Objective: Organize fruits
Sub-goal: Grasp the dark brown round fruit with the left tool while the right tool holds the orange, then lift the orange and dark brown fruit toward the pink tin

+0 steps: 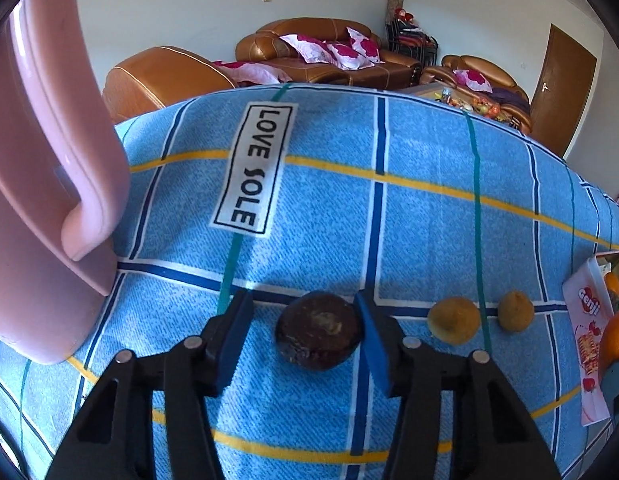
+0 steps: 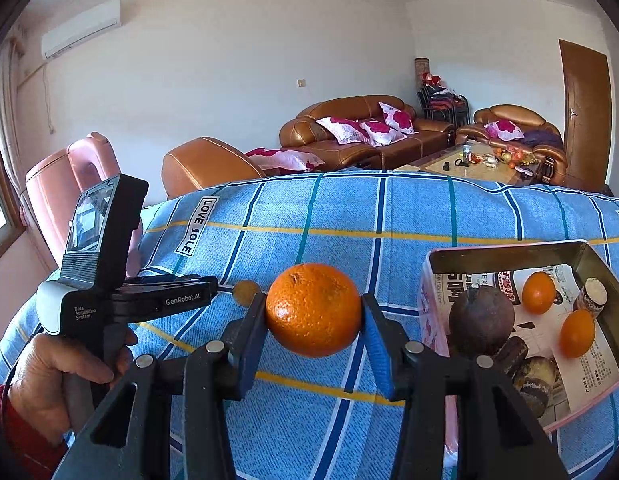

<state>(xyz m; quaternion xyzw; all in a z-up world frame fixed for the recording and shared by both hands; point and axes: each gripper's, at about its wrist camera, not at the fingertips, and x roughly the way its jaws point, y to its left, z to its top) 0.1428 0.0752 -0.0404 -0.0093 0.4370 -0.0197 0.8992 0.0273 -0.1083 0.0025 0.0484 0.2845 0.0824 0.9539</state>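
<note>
**Two grippers at work over a table of fruit**

Two black handheld grippers hover over a table draped in a blue checked cloth [image 1: 429,168]. The right gripper [image 2: 314,314] has its blue-padded fingers clamped on a round orange [image 2: 312,309], held above the cloth just left of a rectangular metal tin lined with printed paper [image 2: 505,254]. Inside the tin lie two smaller oranges [image 2: 538,293], a dark round fruit [image 2: 481,318] and several brown pieces. The left gripper [image 1: 305,322] has its fingers spread apart on either side of a dark brown wrinkled fruit [image 1: 318,330] that rests on the cloth; the right-hand finger stands just beside it, the left-hand one apart from it. Two small yellowish-brown fruits [image 1: 453,320] sit on the cloth to its right. A pink plastic chair [image 1: 45,184] stands at the table's left edge.
</note>
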